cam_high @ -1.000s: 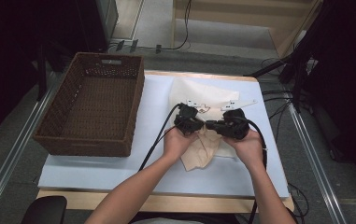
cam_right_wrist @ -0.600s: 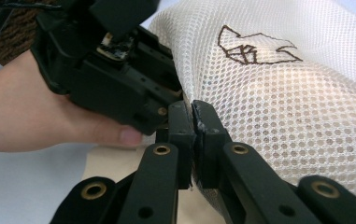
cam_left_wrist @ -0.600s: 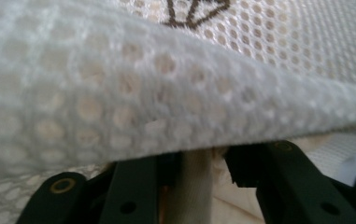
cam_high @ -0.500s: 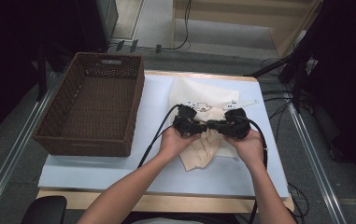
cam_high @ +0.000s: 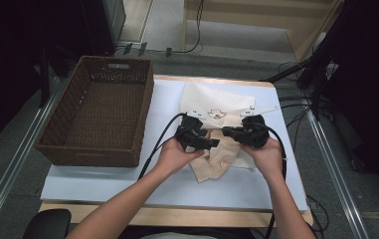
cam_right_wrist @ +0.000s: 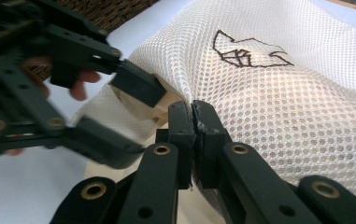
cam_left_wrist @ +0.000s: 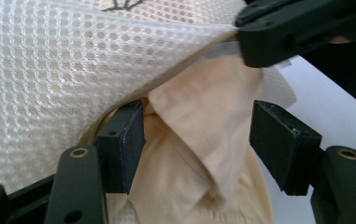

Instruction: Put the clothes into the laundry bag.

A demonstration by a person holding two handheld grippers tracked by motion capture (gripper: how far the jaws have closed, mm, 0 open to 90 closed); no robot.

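Right gripper (cam_right_wrist: 193,122): my jaws are pressed together on the zipper edge of the mesh laundry bag (cam_right_wrist: 278,93), holding the mouth up.
Left gripper (cam_left_wrist: 199,144): jaws have just been opening and stand apart around the beige shirt (cam_left_wrist: 203,140); the pads do not press on it.
Where things lie: the shirt sits half in the bag's mouth, half out on the white bench (cam_high: 102,179), at its middle; the wicker basket (cam_high: 97,117) stands well apart on the left.
Doing it well: I judge I should keep the bag's edge lifted, regrip the shirt lower down and feed it deeper, clear of the zipper.
Writing: none readable; only a dark stitched emblem (cam_right_wrist: 250,49) on the mesh and small white tags (cam_high: 195,112), too small to read.
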